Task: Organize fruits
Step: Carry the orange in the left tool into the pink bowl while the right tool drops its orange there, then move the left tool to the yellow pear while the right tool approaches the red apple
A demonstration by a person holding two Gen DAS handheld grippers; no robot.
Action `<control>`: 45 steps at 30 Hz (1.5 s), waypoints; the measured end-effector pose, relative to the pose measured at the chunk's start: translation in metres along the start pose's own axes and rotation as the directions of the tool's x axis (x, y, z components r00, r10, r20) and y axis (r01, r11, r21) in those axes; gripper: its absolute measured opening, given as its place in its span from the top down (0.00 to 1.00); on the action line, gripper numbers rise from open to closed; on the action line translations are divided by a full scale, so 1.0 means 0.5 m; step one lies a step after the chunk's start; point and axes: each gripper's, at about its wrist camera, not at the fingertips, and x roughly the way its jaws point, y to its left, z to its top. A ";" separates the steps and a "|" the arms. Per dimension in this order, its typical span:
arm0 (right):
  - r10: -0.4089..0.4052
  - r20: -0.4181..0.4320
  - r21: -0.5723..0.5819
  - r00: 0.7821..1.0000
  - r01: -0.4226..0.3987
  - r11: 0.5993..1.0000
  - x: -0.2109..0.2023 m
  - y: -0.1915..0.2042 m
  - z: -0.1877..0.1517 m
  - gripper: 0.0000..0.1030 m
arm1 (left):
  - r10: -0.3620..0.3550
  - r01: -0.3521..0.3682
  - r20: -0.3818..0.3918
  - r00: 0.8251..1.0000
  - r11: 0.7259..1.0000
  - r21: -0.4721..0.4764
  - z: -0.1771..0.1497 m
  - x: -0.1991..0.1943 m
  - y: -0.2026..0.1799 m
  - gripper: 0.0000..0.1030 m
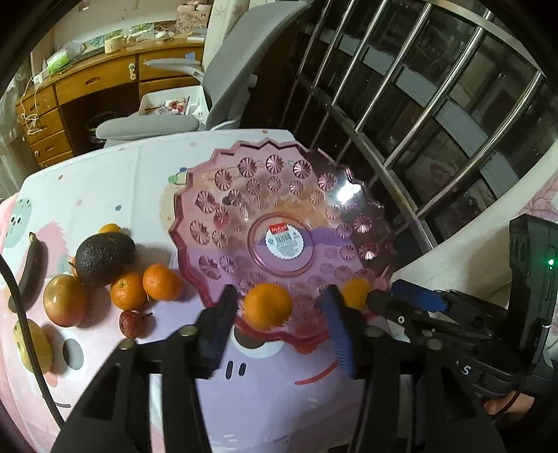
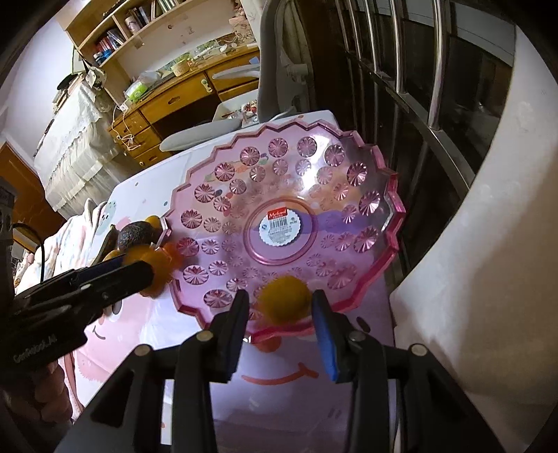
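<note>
My left gripper (image 1: pixel 275 313) is held low over the near rim of the pink plate (image 1: pixel 279 195), fingers spread wider than the orange (image 1: pixel 268 306) between them — released, gaps showing on both sides. My right gripper (image 2: pixel 279 310) sits alongside at the same rim, jaws likewise parted around a second orange (image 2: pixel 285 299), neither pad clearly touching it. Both fruits lie at the plate's near edge. The left view alone shows the unsorted pile on the printed tablecloth (image 1: pixel 104 181): avocado (image 1: pixel 104 258), two more oranges (image 1: pixel 144 289), a reddish round fruit (image 1: pixel 65 305), a dark banana (image 1: pixel 29 271), a small lychee (image 1: pixel 129 324). The right view alone shows the bookshelf (image 2: pixel 115 31) — and my left gripper from the side.
</note>
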 end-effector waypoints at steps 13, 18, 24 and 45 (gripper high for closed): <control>0.054 -0.003 0.011 0.999 -0.054 0.998 0.004 0.019 -0.007 0.51 | 0.113 -0.109 0.023 0.993 0.986 -0.123 -0.039 -0.066 0.065 0.46; 0.086 -0.032 0.016 0.996 -0.085 0.996 0.014 0.047 -0.019 0.50 | 0.144 -0.139 0.011 0.990 0.974 -0.181 -0.078 -0.096 0.106 0.46; 0.123 -0.069 0.034 0.990 -0.120 0.992 0.027 0.089 -0.038 0.50 | 0.175 -0.175 -0.021 0.984 0.953 -0.247 -0.140 -0.136 0.171 0.46; 0.230 -0.139 0.143 0.963 -0.210 0.967 0.109 0.344 -0.079 0.49 | 0.270 -0.288 -0.106 0.957 0.925 -0.249 -0.214 -0.266 0.423 0.37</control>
